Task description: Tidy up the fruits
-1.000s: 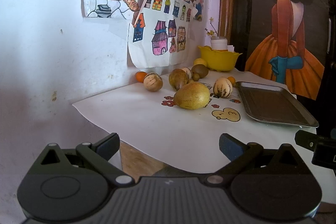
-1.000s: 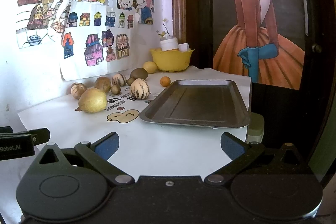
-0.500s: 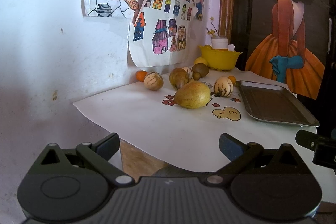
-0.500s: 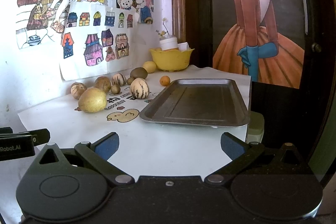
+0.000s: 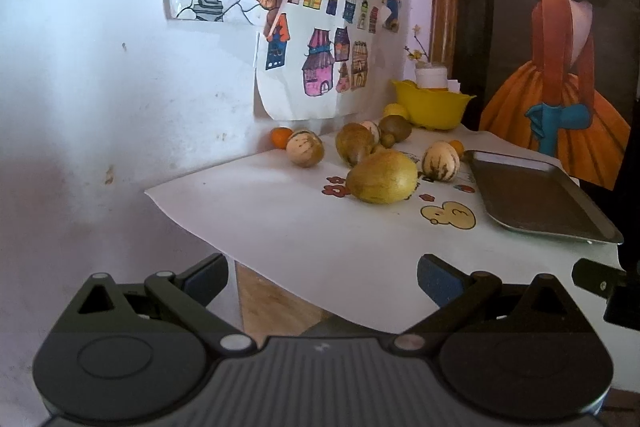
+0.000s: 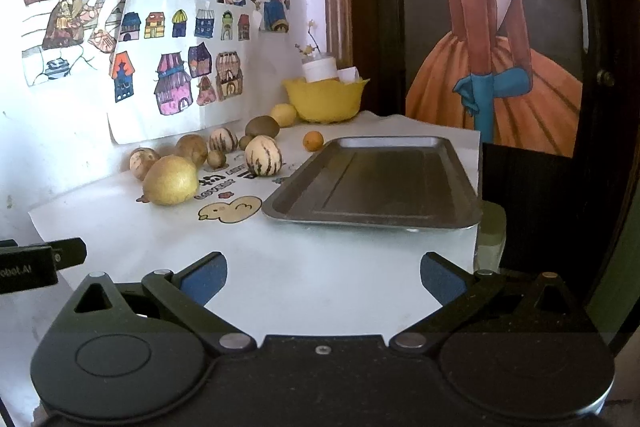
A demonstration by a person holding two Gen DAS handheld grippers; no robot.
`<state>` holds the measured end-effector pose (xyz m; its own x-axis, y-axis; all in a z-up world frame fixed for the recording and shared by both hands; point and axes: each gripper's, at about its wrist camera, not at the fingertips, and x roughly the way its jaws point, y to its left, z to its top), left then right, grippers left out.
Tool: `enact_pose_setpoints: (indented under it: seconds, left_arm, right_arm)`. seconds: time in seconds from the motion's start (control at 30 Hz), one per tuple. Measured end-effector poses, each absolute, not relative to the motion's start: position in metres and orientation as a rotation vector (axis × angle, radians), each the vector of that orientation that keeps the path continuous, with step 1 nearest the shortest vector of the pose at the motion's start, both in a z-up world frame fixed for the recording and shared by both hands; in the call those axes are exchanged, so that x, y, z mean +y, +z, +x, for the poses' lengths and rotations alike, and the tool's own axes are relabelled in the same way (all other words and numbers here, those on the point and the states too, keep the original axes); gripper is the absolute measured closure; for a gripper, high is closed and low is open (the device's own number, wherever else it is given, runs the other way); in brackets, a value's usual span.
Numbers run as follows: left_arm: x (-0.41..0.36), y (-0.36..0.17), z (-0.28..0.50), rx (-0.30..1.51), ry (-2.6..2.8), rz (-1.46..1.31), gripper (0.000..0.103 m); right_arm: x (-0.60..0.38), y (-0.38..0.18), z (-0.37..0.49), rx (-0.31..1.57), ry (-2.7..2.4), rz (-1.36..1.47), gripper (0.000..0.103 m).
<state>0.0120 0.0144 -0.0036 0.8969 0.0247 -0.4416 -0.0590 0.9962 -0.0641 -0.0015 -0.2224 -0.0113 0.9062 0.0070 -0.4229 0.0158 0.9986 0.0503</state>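
Several fruits lie on the white paper-covered table: a big yellow-green fruit (image 5: 382, 177) (image 6: 171, 180), striped cream melons (image 5: 441, 161) (image 6: 263, 156), brown fruits (image 5: 353, 143) and small oranges (image 6: 313, 140). An empty dark metal tray (image 5: 536, 197) (image 6: 380, 183) sits to their right. My left gripper (image 5: 322, 281) is open and empty at the table's near left edge. My right gripper (image 6: 322, 277) is open and empty over the near table, in front of the tray.
A yellow bowl (image 6: 326, 98) with a white cup stands at the back by the wall. Drawings hang on the wall to the left. The table's left edge (image 5: 192, 227) drops off near my left gripper. A dark door with a poster stands to the right.
Both grippers have drifted slightly forward toward the table. Both stay open. No fruit has moved.
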Motion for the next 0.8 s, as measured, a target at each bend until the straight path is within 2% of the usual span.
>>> enact_pose_setpoints:
  seconds: [0.33,0.5,0.8]
  left_arm:
    - [0.031,-0.006,0.032,0.493,0.07,-0.081,0.0]
    - [0.04,-0.004,0.041,0.504,0.059,-0.058,0.0]
    - [0.036,0.012,0.062,0.475,-0.055,0.036,0.0]
  right_arm:
    - [-0.218,-0.008,0.024,0.448,0.057,-0.009,0.0]
    - [-0.22,-0.001,0.041,0.555,0.19,-0.009,0.0]
    - [-0.232,0.013,0.06,0.6,0.274,-0.06,0.0]
